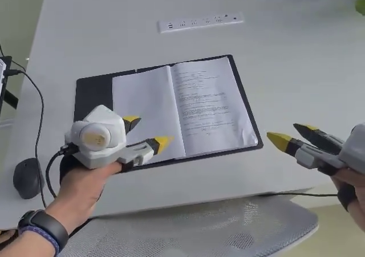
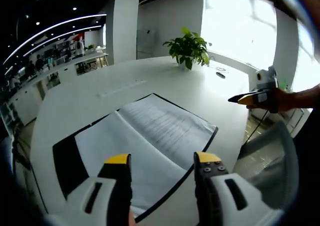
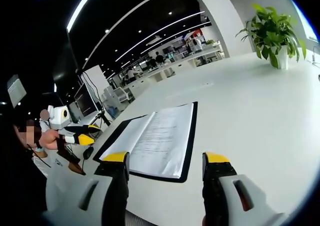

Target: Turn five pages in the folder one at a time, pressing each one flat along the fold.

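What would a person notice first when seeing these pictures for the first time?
An open black folder with white printed pages lies in the middle of the white table. The yellow-tipped left gripper is open at the folder's near left corner, and the right gripper is open too, off to the folder's right and clear of it.

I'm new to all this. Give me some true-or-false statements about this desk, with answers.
1. The folder lies open on the table. True.
2. The left gripper is clamped on a page. False: it is open, holding nothing.
3. The right gripper is open, off to the folder's right. True.
4. The sheet with text is the folder's left one. False: the printed page is the right one; the left looks blank.
5. A power strip lies beyond the folder. True.
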Action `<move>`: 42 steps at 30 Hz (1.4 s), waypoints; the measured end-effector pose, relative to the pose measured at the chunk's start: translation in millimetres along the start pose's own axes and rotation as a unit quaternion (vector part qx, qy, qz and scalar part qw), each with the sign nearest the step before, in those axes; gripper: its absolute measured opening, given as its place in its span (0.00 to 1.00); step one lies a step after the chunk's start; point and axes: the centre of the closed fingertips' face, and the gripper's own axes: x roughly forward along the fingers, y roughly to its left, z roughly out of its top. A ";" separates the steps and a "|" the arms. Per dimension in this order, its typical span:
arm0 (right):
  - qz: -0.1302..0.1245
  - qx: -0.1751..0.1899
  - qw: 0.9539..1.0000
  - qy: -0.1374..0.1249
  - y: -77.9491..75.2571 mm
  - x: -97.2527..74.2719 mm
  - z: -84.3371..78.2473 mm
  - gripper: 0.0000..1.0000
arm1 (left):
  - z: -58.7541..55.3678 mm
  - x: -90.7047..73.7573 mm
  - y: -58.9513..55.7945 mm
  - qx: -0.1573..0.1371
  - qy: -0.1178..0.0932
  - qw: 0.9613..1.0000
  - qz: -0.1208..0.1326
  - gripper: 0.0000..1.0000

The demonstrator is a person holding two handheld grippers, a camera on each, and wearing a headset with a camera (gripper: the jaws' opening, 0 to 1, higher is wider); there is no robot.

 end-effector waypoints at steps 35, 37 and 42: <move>0.003 -0.003 1.000 0.014 -13.8 -7.0 -5.7 0.58 | -2.9 165.2 -120.7 -0.025 0.038 0.997 -0.065 0.38; 0.003 0.001 1.000 0.014 -15.1 -8.3 -6.8 0.58 | -4.9 168.7 -125.1 -0.027 0.041 0.997 -0.065 0.36; 0.003 0.006 1.000 0.015 -16.1 -10.1 -8.7 0.58 | -11.8 178.4 -128.3 -0.028 0.048 0.997 -0.054 0.33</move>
